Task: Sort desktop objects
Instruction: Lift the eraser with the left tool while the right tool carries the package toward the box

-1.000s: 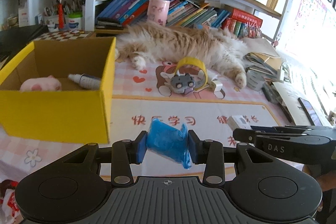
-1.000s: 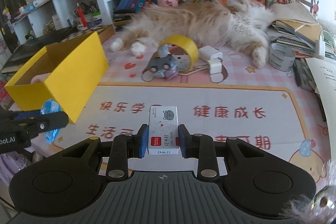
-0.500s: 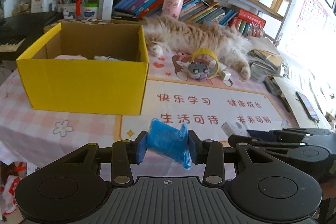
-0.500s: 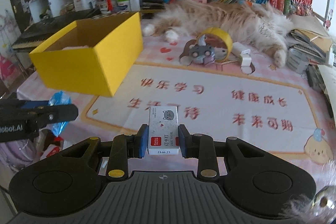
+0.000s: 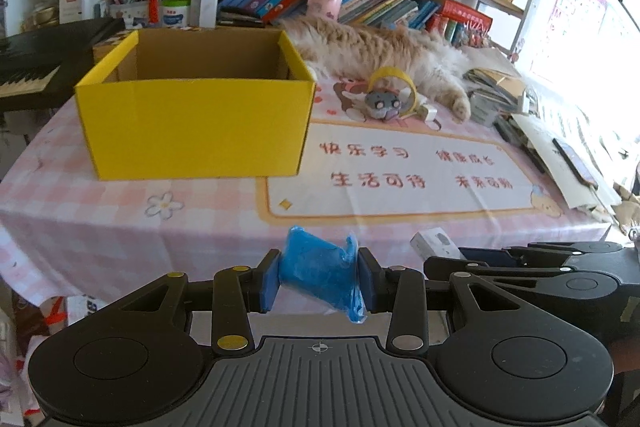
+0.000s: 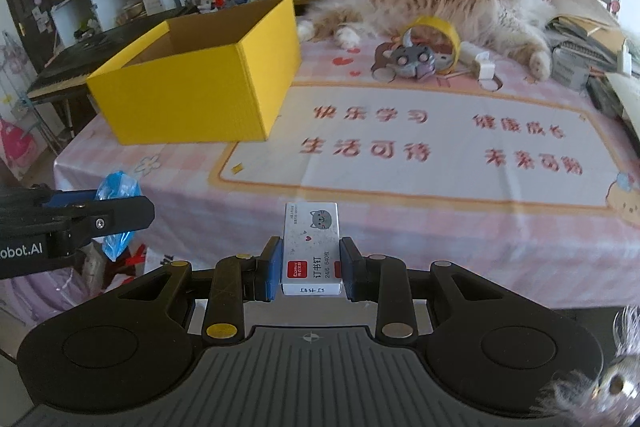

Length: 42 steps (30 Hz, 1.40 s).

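Viewing left wrist: left gripper (image 5: pixel 318 281) fingers clamped on blue crinkled packet (image 5: pixel 320 273), pads on both sides so it rides clear of desk (image 5: pixel 120 223). Yellow box (image 5: pixel 196 125) at 11 o'clock, open top up, likely drop target. Tape roll (image 5: pixel 394 83) and cat (image 5: pixel 384 49) at 1 o'clock.

Viewing right wrist: right gripper (image 6: pixel 310 267) fingers clamped on white staple box (image 6: pixel 312 247), gripped across narrow sides, off desk near edge. Yellow box at 10 o'clock.
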Motion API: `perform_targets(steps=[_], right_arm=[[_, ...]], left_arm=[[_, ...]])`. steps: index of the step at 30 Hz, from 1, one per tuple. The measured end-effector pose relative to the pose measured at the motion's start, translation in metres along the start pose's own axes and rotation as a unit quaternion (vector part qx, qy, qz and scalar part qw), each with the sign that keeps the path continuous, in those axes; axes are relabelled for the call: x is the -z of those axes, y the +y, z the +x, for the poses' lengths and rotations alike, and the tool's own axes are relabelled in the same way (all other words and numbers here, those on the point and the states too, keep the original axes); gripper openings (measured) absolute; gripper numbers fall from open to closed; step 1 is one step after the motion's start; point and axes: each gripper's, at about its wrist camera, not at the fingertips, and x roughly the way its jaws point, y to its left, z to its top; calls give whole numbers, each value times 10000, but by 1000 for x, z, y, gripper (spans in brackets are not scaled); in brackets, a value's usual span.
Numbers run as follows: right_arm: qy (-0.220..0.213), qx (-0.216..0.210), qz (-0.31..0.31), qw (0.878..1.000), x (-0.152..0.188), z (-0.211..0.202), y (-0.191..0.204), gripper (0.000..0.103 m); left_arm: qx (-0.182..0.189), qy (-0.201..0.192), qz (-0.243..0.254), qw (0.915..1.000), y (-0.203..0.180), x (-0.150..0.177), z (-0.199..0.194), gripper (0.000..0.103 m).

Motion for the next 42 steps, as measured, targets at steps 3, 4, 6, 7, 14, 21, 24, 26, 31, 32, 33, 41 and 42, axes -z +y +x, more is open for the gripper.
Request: perform_targets(steps=[3,4,6,7,14,21,24,26,31,32,33,41,42], right_arm=[[30,-49,3,10000,5,0,11,27],[38,-65,-7,10000,6,0,14,27],[54,-106,-35,9999,7,-1,21,27],[61,-123,-58,9999,8,-1,25,27],[131,-247,-318,9991,11,-2,46,27],[181,-339,-549,9978,12,-3,61,27],[191,-372,-631,9971,12,-3,67,27],[198,-405,-698,9965,12,-3,71,27],[276,-529,-937,9938,13,-1,80,27],[289,-548,-973,9933,13,-1,81,27],[297,-564,-1006,9929,13,-1,82,27],[382,-624,-1006,9922,14,4,77,27],[394,-637,-982,9923,13,6,76,27]], left_arm=[[-45,-11,-45,10000,8,6,-7,38],[-63,-13,-75,10000,11,8,-10,38],[-86,-25,-121,9999,15,10,-14,38],[-92,-32,-144,9998,17,11,-16,38],[-122,-107,-270,9995,27,17,-26,38],[-155,-182,-319,9992,32,22,-36,38],[-191,-216,-376,9989,36,24,-40,38],[-238,-239,-428,9985,39,25,-42,38],[-319,-266,-590,9974,44,26,-44,38],[-315,-260,-605,9973,45,26,-44,38],[-311,-252,-610,9973,45,27,-43,38],[-279,-138,-536,9981,40,24,-32,38],[-294,-130,-524,9981,40,23,-31,38]])
